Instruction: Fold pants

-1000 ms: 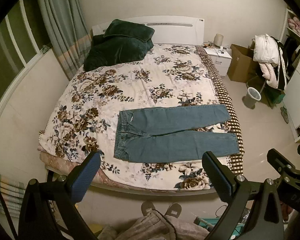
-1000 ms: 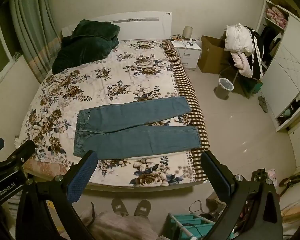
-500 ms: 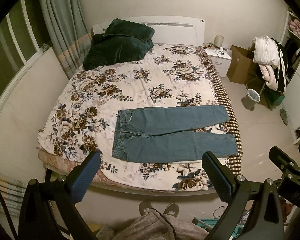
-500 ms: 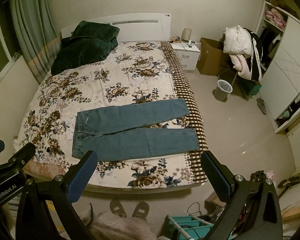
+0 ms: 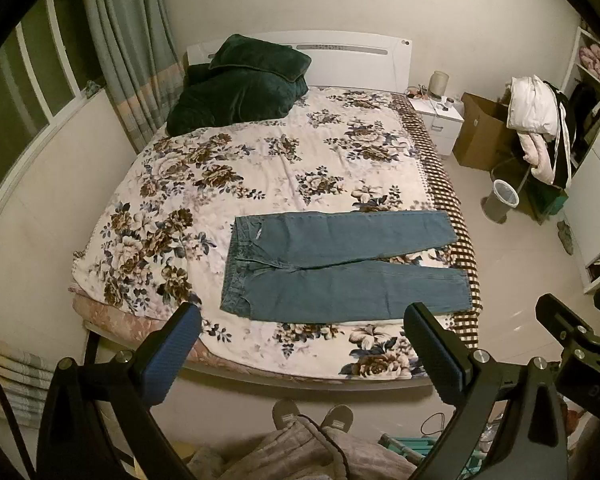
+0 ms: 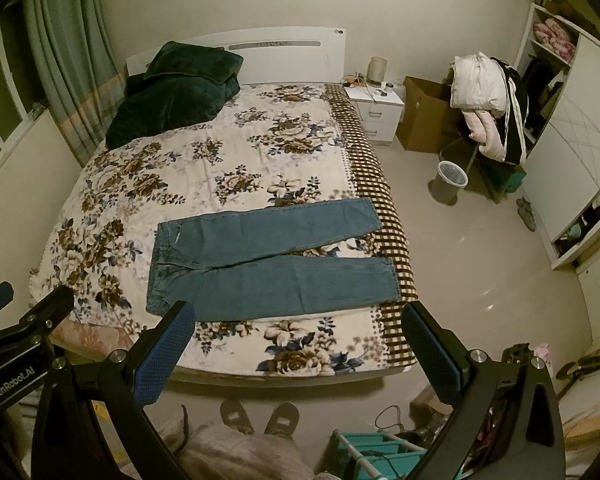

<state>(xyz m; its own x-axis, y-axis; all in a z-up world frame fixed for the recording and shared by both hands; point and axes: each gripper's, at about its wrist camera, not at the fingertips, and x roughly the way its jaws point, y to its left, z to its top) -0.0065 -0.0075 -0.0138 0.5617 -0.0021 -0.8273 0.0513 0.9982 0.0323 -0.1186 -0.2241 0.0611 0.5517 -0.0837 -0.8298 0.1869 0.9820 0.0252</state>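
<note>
Bedroom, floral bed [image 5: 268, 168]: pants [image 5: 340, 264] lay flat near foot edge, cuffs at right edge, unchanged over the last second; left gripper [image 5: 300, 354] and right gripper [image 6: 298, 354] hovered wide open, empty, slightly shifted — fold not started.

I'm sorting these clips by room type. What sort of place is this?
A home bedroom, most likely: a double bed with a floral quilt and white headboard, a white bedside cabinet, and blue denim jeans laid flat on the quilt.
</note>
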